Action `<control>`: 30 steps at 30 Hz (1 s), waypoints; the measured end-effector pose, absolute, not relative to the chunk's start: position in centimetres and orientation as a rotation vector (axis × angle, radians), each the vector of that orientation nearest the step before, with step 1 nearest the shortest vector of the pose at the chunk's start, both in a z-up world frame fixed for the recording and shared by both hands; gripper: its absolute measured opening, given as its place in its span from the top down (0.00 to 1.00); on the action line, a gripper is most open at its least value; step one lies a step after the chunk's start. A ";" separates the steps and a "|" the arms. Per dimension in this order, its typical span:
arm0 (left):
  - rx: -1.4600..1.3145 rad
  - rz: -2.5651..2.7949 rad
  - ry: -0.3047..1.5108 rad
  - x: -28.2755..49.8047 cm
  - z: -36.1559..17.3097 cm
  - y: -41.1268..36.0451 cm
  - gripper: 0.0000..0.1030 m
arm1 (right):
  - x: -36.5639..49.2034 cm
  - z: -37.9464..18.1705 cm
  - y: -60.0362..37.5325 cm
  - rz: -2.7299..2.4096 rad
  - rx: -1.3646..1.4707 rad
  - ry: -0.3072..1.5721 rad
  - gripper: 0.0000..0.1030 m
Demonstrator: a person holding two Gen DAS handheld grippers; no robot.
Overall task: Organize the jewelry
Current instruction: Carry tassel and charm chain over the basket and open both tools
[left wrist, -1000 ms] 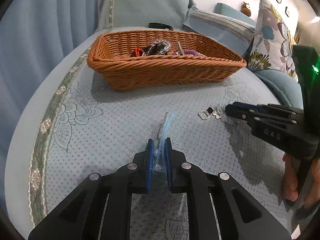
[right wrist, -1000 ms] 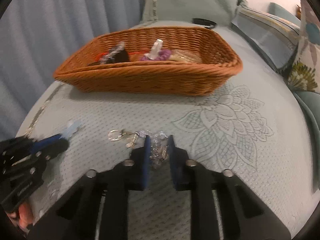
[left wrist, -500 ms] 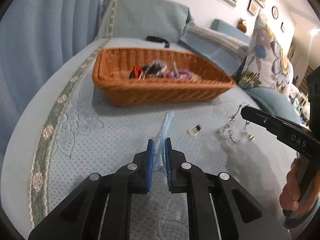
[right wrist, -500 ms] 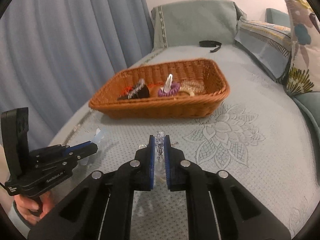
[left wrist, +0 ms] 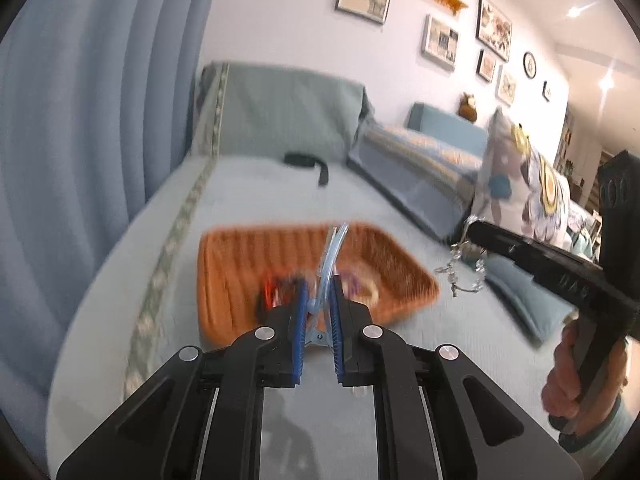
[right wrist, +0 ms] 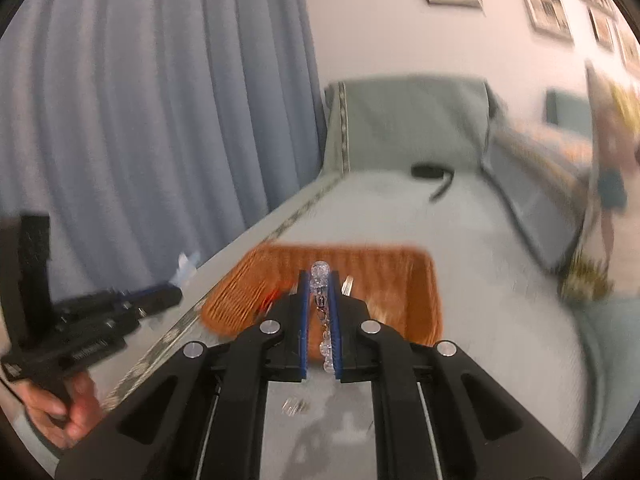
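Note:
My left gripper (left wrist: 319, 280) is shut on a clear light-blue hair clip (left wrist: 329, 256), held in the air in front of the orange wicker basket (left wrist: 224, 276). My right gripper (right wrist: 320, 278) is shut on a silver beaded chain (right wrist: 321, 304), whose crystal bead sticks out past the pads. In the left wrist view the right gripper (left wrist: 474, 232) is at the right with the chain (left wrist: 460, 270) dangling from its tip. The basket (right wrist: 384, 280) holds several jewelry pieces, blurred. In the right wrist view the left gripper (right wrist: 176, 294) and the clip (right wrist: 186, 270) show at the left.
The basket sits on a pale green quilted sofa cover (left wrist: 256, 192). A black strap (left wrist: 308, 162) lies further back. Cushions (left wrist: 424, 176) and a floral pillow (left wrist: 524, 184) line the right side. Blue curtains (right wrist: 140, 100) hang at the left. A small metal piece (right wrist: 294, 406) lies below the right gripper.
Both grippers have risen from the cover and tilted up, each carrying its piece. The right gripper closed on the chain and lifted it; a small piece stayed on the cover.

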State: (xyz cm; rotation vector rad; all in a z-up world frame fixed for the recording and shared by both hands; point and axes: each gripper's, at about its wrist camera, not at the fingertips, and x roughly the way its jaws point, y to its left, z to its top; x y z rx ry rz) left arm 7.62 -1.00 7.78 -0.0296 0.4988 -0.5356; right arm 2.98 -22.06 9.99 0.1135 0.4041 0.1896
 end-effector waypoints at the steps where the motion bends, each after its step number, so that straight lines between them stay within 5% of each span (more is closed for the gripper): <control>1: -0.026 -0.530 0.488 8.3 8.3 -1.3 0.91 | 3.7 10.4 -22.0 0.201 0.098 0.386 0.93; 15: -0.069 -0.493 0.656 19.4 4.4 -3.1 0.91 | 16.2 7.2 -22.0 0.203 0.082 0.566 0.93; 28: -0.071 -0.483 0.769 21.1 0.5 -4.0 0.90 | 19.5 0.8 -23.5 0.194 0.227 0.773 0.87; 30: -0.078 -0.494 0.768 20.6 0.6 -3.8 0.69 | 19.2 0.7 -23.7 0.191 0.231 0.774 0.78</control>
